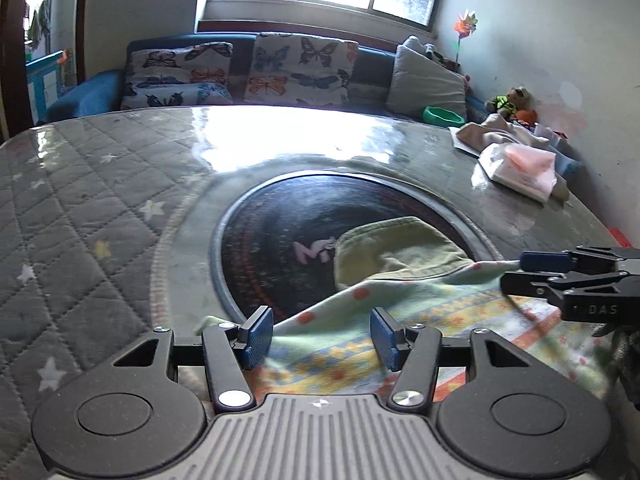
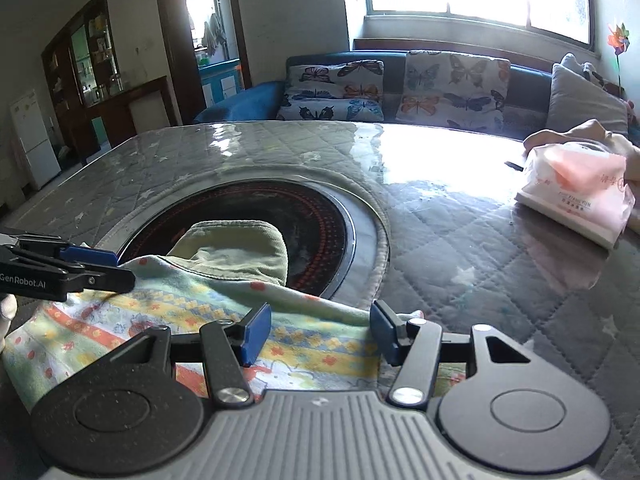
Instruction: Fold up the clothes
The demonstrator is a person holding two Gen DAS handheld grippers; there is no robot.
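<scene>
Two black grippers with blue pads, left gripper (image 1: 322,334) and right gripper (image 2: 320,334), hover spread apart, gripping nothing, above a pale green patterned cotton garment (image 2: 224,312) lying on the quilted grey table (image 2: 460,248). Loose folds may slump apart.

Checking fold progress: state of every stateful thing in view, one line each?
left gripper: open, over the garment, gripping nothing
right gripper: open, over the garment, gripping nothing
patterned garment: lying partly folded, green lining up, part on the round glass plate
tissue pack: lying flat, opening not visible
</scene>
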